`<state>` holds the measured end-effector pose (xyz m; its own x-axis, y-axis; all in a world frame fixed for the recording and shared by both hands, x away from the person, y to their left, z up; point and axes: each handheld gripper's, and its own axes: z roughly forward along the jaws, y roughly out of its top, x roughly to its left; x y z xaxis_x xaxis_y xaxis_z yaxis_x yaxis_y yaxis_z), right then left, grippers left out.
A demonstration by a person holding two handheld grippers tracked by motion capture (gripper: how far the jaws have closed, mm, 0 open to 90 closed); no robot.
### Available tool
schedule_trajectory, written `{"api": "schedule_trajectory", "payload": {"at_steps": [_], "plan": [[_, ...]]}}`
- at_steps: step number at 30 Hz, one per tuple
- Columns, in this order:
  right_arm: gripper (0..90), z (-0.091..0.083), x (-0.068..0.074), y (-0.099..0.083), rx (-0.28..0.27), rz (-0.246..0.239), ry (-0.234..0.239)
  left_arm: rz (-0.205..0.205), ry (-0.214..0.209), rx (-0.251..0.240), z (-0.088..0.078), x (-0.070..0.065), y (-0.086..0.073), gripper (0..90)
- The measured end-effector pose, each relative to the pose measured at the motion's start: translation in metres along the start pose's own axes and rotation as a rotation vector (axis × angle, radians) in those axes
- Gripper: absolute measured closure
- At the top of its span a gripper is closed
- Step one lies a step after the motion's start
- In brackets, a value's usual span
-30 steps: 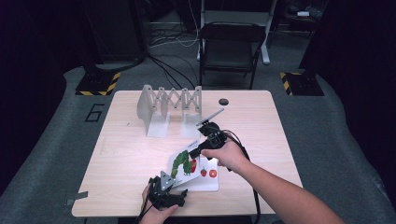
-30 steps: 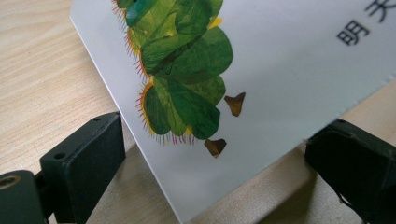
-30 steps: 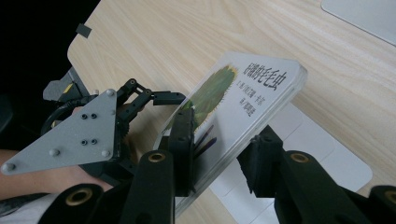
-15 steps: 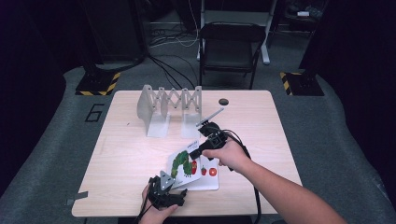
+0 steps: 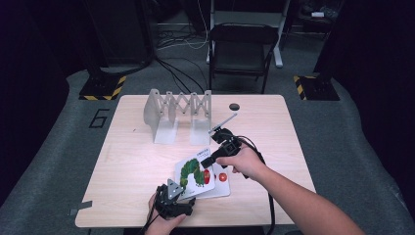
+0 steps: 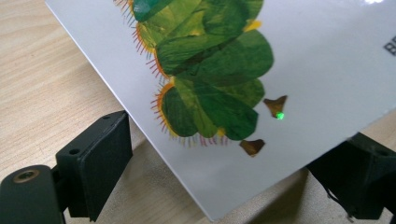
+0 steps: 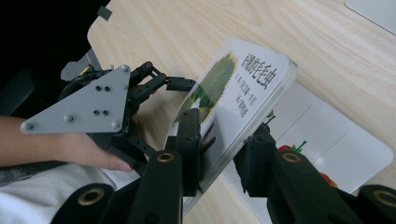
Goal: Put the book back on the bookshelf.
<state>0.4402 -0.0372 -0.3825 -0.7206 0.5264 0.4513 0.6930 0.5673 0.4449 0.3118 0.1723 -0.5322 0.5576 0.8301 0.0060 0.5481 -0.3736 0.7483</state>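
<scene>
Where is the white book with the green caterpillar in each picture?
High view: white board book with the green caterpillar, lower middle, on the wooden table.
Left gripper view: it covers the top and right.
Right gripper view: it stands centre, between black jaws.
Shared landmark: the caterpillar picture.

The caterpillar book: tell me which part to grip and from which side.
Grip the caterpillar book by its free, raised edge, coming in edge-on from the side, one jaw on the cover and one beneath. The book is thin, stiff and tilted up off the table, so only its edges give the jaws purchase. The right tool already straddles one edge that way; the left tool brackets the near corner.
</scene>
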Motion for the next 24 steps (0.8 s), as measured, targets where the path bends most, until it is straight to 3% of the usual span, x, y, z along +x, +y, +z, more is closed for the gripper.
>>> {"api": "schedule_trajectory", "payload": {"at_steps": [9, 13, 16, 24], "plan": [[78.1, -0.006, -0.004, -0.004, 0.021, -0.037, 0.042, -0.006, -0.016, -0.004, -0.001, 0.002, 0.001, 15.6], [79.7, -0.008, -0.006, -0.007, 0.023, -0.048, 0.077, 0.026, -0.022, 0.009, -0.001, 0.003, 0.002, 16.4], [80.0, -0.009, -0.008, -0.008, 0.020, -0.044, 0.084, 0.027, -0.035, 0.010, 0.000, 0.004, 0.003, 16.4], [80.5, -0.010, -0.012, -0.010, 0.010, -0.020, 0.100, 0.082, -0.127, 0.078, -0.005, 0.016, 0.009, 20.1]]}}
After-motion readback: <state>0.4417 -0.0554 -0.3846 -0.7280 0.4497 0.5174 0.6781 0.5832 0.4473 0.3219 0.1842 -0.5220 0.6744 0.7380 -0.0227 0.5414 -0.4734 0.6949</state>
